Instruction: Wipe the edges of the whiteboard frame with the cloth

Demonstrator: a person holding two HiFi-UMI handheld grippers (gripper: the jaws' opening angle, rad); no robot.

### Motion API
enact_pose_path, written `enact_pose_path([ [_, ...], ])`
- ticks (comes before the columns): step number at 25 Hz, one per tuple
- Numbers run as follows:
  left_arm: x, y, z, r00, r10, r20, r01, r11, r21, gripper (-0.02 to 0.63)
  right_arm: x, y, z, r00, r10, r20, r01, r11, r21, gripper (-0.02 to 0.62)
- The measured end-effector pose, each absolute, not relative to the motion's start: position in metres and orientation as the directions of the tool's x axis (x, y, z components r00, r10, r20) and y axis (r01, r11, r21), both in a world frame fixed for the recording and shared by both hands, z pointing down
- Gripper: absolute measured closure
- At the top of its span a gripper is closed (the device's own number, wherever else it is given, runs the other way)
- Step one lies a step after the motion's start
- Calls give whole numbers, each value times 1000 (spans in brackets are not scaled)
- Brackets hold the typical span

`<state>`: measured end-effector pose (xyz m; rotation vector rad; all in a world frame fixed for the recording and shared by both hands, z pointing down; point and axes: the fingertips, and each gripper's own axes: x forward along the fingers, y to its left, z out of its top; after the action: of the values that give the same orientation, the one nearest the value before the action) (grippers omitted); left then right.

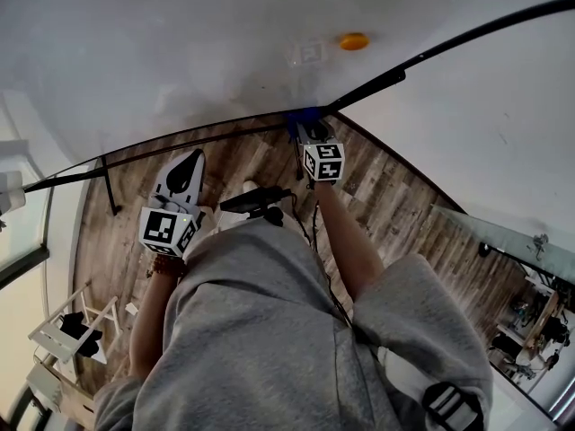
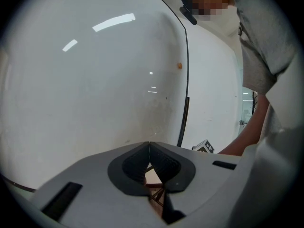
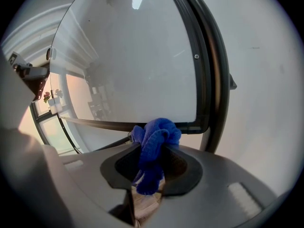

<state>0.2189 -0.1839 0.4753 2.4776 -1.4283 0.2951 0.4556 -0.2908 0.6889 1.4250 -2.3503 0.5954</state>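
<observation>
Since the blue cloth (image 3: 156, 139) is soft, light and bunched, the right gripper (image 3: 154, 156) nips its middle, fingers (image 3: 184, 167) closed on it, the wad seemingly touching the whiteboard frame (image 3: 211, 80) at its lower corner. The left gripper (image 2: 150, 164) is empty, fingers together. A stand leg (image 3: 213, 144) just beside the corner may snag the cloth.
</observation>
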Motion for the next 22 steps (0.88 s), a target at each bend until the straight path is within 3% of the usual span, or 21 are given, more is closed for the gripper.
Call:
enact_pose_path([
  [22,165,-178,481,450,-835,317,-893,-429,137,597,407,-284,690,-473,-736,485,-881,411,-234,482],
])
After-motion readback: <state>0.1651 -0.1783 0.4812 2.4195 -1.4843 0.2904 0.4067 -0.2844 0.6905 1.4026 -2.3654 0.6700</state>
